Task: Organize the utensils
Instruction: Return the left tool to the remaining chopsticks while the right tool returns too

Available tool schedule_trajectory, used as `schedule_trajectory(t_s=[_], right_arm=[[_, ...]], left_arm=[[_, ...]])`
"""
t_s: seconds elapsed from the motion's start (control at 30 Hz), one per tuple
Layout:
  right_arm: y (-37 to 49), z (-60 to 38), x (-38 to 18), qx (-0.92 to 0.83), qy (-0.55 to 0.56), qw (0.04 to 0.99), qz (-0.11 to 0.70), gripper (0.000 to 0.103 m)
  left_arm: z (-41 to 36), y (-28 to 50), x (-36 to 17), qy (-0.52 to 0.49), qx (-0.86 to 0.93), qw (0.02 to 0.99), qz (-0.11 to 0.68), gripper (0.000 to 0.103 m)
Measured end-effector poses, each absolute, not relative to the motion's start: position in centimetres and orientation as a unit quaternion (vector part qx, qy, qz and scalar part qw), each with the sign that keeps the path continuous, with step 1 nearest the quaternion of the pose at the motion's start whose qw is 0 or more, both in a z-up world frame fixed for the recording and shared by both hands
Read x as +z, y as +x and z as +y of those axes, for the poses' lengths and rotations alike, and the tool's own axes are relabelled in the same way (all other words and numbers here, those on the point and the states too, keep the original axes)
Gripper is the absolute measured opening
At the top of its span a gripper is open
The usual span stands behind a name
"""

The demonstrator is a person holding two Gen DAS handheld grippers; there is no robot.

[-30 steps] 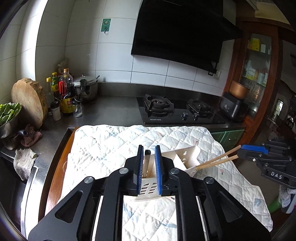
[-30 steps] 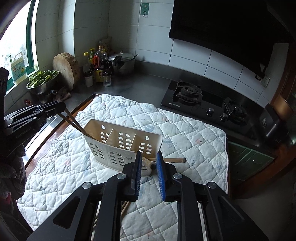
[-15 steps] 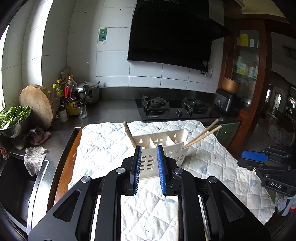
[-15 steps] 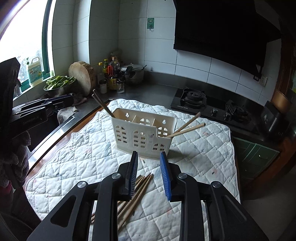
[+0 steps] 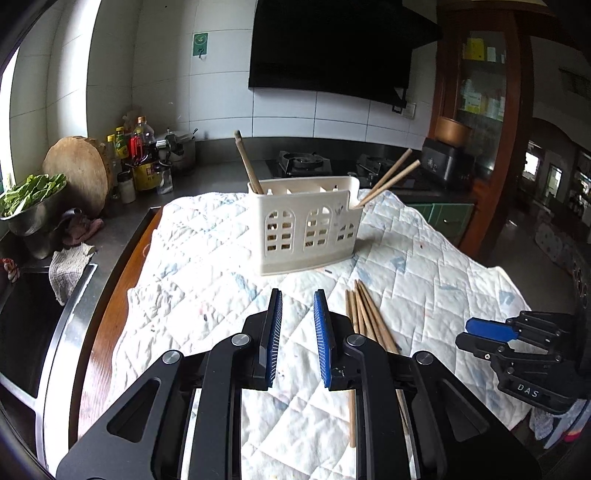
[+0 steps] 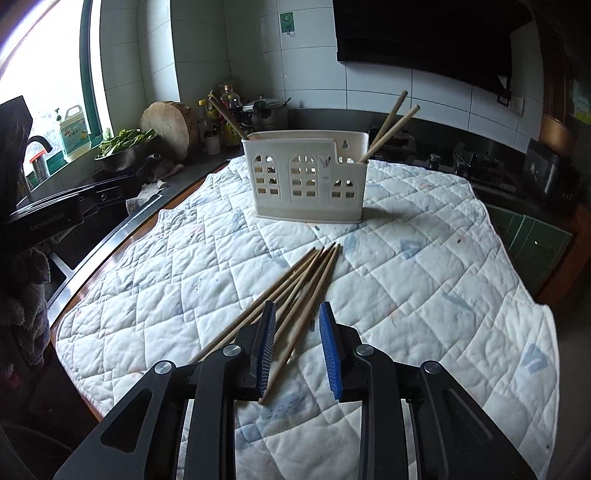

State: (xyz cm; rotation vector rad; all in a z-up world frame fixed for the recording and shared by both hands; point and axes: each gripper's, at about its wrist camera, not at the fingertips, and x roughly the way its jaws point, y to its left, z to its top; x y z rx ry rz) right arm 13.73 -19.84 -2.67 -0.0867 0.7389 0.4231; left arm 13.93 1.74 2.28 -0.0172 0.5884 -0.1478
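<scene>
White wall tiles and a dark range hood (image 5: 332,48) back a steel worktop (image 5: 207,177) spread with a quilted cloth (image 6: 406,266). Readable writing is sparse: "DAS" is printed on the right hand-held gripper (image 5: 484,334) as the left camera sees it, and "GenRobot.AI" on the left hand-held gripper's body at the left edge of the right camera's view. A green sticker with a hook (image 6: 287,20) sits on the tiles; its mark is too small to read, as are the bottle labels (image 5: 146,173).

Straight ahead of both hand-held grippers, a white utensil caddy (image 5: 308,229) stands upright on the cloth. Two chopsticks (image 6: 391,125) lean out of its right end, and a wooden handle (image 5: 247,162) leans out of its left end. Loose chopsticks (image 6: 295,291) lie on the cloth, just right of the left hand-held gripper (image 5: 297,325) and running under and between the fingers of the right one (image 6: 297,332).

A second ago the caddy lay tipped between the left fingers, which were closed on it, and the right gripper sat tight against its side. Now it stands free, both grippers have pulled back from it, and the loose chopsticks have come into view. Both hand-held grippers have their jaws parted by a moderate gap and hold nothing.
</scene>
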Motion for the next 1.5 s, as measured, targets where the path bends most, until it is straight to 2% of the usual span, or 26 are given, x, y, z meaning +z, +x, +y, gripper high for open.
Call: schedule_trajectory(t_s=[0.33, 0.5, 0.77, 0.87, 1.5], right_arm=[[13.0, -18.7, -7.7, 0.194, -0.028, 0.898, 0.393, 0.024], [13.4, -18.4, -9.3, 0.195, -0.003, 0.892, 0.408, 0.020], [14.4, -18.0, -10.4, 0.178, 0.011, 0.890, 0.420, 0.016], [14.7, -18.1, -11.0, 0.170, 0.015, 0.889, 0.425, 0.011], [13.6, -20.2, -9.5, 0.153, 0.011, 0.904, 0.399, 0.008]], left_arm=[[0.6, 12.4, -3.4, -0.016, -0.093, 0.934, 0.345, 0.018], [0.8, 12.0, -5.3, -0.033, -0.094, 0.926, 0.363, 0.018], [0.4, 12.0, -6.8, -0.045, -0.106, 0.918, 0.380, 0.018], [0.0, 12.1, -7.3, -0.047, -0.115, 0.914, 0.387, 0.018], [-2.1, 14.1, -10.5, -0.060, -0.142, 0.890, 0.430, 0.018]])
